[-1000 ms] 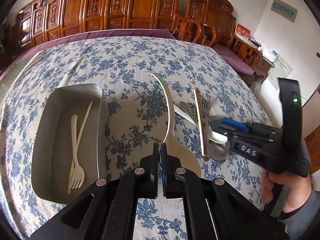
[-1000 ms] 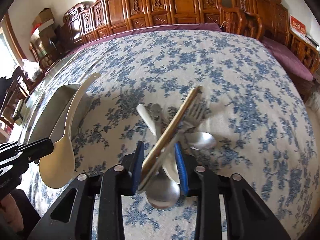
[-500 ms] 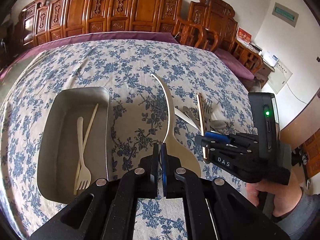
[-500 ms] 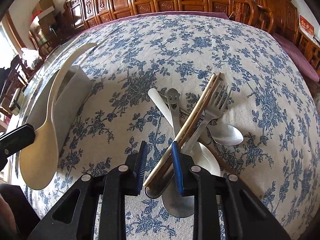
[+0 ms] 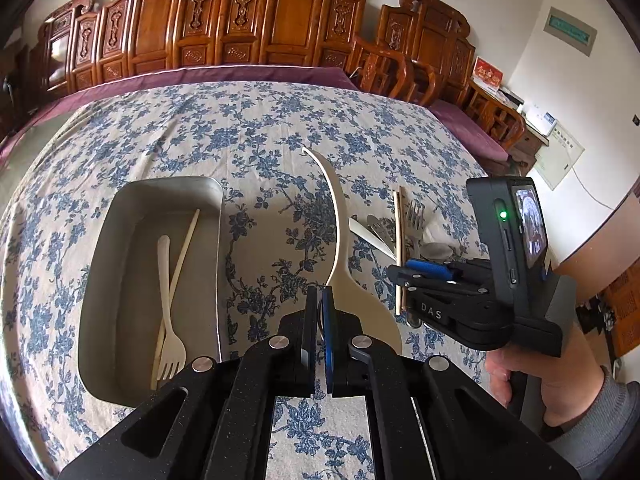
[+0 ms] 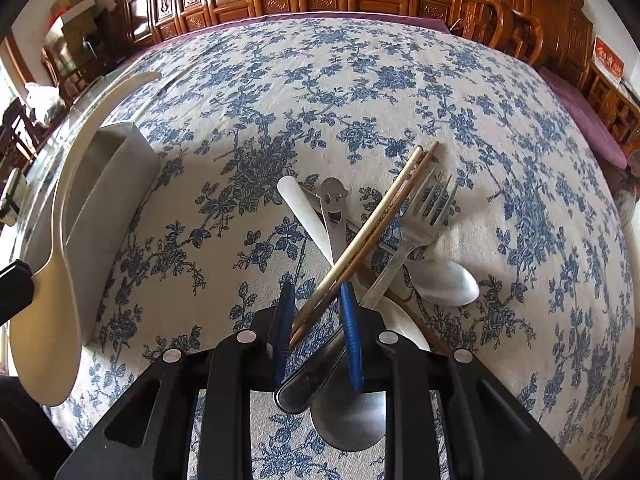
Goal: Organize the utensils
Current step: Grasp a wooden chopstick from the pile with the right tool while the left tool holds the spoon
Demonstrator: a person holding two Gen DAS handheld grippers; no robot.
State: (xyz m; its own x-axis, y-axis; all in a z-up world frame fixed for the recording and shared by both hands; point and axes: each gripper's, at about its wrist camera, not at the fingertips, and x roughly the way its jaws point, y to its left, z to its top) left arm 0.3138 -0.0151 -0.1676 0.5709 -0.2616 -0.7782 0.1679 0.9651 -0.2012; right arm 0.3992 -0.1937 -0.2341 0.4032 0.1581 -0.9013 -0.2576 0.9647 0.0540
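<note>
My left gripper (image 5: 319, 300) is shut on the bowl edge of a cream rice paddle (image 5: 340, 240) and holds it above the cloth, right of the metal tray (image 5: 120, 216). The tray holds a cream fork (image 5: 170, 320) and a chopstick (image 5: 182, 252). My right gripper (image 6: 316, 312) hangs over a pile of utensils, its jaws partly open around a pair of chopsticks (image 6: 376, 232) and a metal fork (image 6: 412, 236). I cannot tell whether it grips them. The pile also has metal spoons (image 6: 444, 280) and a smiley-handled spoon (image 6: 334, 208).
The table has a blue floral cloth (image 5: 240, 136). Carved wooden chairs (image 5: 240, 20) line its far side. The right gripper (image 5: 460, 296) and the hand holding it sit right of the paddle in the left wrist view. The paddle (image 6: 52, 280) shows at left in the right wrist view.
The right gripper has drawn back and risen over the pile; its jaws have opened somewhat. The left gripper with the paddle has risen and pulled back a little.
</note>
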